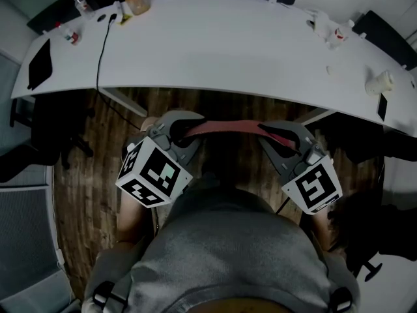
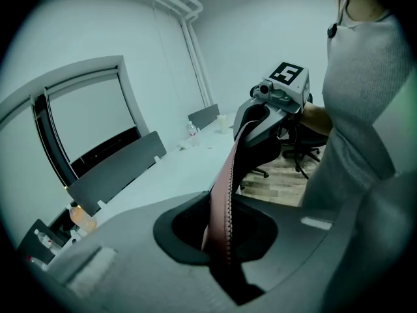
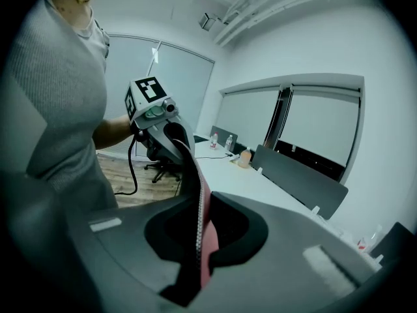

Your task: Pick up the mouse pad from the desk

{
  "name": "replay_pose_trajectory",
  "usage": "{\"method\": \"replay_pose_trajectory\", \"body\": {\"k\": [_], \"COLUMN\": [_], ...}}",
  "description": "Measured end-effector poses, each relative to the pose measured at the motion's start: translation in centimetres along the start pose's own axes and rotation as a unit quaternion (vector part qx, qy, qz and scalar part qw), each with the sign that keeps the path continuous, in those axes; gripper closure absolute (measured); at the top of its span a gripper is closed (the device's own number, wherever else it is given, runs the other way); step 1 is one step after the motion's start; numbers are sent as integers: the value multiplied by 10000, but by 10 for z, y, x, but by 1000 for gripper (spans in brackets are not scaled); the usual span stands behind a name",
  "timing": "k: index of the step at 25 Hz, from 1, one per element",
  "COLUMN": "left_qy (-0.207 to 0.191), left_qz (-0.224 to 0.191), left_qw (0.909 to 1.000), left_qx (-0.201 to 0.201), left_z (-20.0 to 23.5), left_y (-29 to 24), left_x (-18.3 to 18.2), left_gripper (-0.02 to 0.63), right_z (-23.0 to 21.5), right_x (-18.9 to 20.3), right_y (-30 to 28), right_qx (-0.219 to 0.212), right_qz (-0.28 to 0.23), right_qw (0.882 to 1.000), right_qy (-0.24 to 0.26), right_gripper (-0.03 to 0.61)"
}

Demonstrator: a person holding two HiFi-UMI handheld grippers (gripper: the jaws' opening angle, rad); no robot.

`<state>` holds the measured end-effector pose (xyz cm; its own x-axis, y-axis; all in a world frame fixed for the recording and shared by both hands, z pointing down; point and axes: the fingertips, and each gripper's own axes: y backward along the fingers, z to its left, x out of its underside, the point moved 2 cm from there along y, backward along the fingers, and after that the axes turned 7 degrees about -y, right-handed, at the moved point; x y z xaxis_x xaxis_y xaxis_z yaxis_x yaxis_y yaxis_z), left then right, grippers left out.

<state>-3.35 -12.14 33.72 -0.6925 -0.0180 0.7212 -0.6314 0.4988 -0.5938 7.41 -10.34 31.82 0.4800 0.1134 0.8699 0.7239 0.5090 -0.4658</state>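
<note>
Grey-shirted shoulders [image 1: 241, 253] of the person fill the bottom of the head view, nearest to us, and just beyond them we see 2 marker cubes, 1 on the left gripper [image 1: 184, 134] and 1 on the right gripper [image 1: 272, 133]. Between the 2 grippers hangs the mouse pad [image 1: 228, 128], a reddish strip stretched from one to the other, clear of the desk [image 1: 228, 51] and over the wooden floor [image 1: 98, 175] in front of the desk's near edge. In the left gripper view we find the left gripper [image 2: 221, 243] with its jaws nearly together, pinching 1 end of the mouse pad [image 2: 225, 188], which runs edge-on, stitched border toward us, away to the right gripper [image 2: 255, 124]. The right gripper view gives us the mirror of that: the right gripper [image 3: 197, 256] is clamped narrowly on the other end of the mouse pad [image 3: 203, 217], which rises to the left gripper [image 3: 171, 134]. On the white desk we can make out an orange bottle [image 1: 136, 0] at the far left, a black cable [image 1: 99, 57] trailing over the near edge, and a pale cup [image 1: 380, 82] at the right end.
</note>
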Motion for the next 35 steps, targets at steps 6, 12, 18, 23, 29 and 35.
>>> {"method": "replay_pose_trajectory", "body": {"k": [6, 12, 18, 23, 29, 35], "left_qy": [184, 485, 558, 544, 442, 406], "left_qz": [61, 93, 145, 200, 222, 244], "left_qw": [9998, 9985, 9980, 9980, 9985, 9985], "left_qx": [-28, 224, 245, 261, 231, 266], "left_z": [4, 2, 1, 0, -1, -1], "left_y": [-23, -46, -54, -58, -56, -54], "left_x": [15, 32, 39, 41, 42, 44], "left_gripper": [589, 591, 591, 592, 592, 592], "right_z": [-6, -13, -14, -13, -12, -10], "right_x": [21, 42, 51, 56, 55, 54], "right_y": [-14, -27, -34, -36, -38, -39], "right_qx": [2, 34, 95, 113, 183, 165], "right_qz": [162, 325, 377, 431, 443, 457], "right_qw": [9998, 9989, 9982, 9979, 9979, 9979], "right_qy": [-81, -342, -457, -471, -446, -421], "right_gripper": [558, 558, 560, 560, 560, 560]}}
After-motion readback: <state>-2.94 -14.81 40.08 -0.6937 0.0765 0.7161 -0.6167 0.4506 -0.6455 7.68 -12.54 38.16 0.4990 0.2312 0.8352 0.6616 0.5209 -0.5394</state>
